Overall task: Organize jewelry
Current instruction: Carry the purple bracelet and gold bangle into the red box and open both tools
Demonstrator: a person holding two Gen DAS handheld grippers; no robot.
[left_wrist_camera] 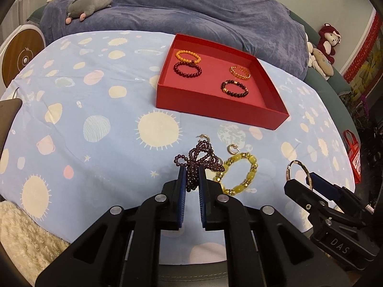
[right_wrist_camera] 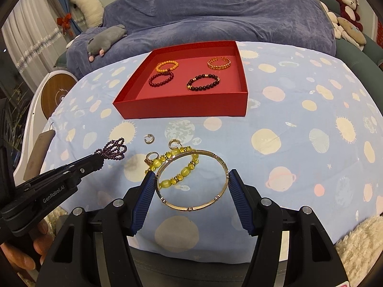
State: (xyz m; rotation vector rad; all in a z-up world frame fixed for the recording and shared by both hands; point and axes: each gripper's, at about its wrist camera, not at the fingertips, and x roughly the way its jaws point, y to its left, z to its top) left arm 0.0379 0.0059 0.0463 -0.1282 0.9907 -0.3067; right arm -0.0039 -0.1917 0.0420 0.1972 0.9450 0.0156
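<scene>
Left wrist view: left gripper (left_wrist_camera: 192, 171), lower centre, jaws clamped on the purple bead strand (left_wrist_camera: 199, 159); dangling loops could slip free.

Right wrist view: right gripper (right_wrist_camera: 190, 175) jaws clamped across the gold bangle (right_wrist_camera: 192, 179), lower centre; it could pop out before reaching the red tray (right_wrist_camera: 182, 108).

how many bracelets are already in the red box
4. Orange beaded bracelet back left, dark red bracelet just in front of it, gold chain bracelet back right, black beaded bracelet front right in red box. None looks hidden.

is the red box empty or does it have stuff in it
Not empty: the red box holds four bracelets lying apart on its floor, with bare space left.
</scene>
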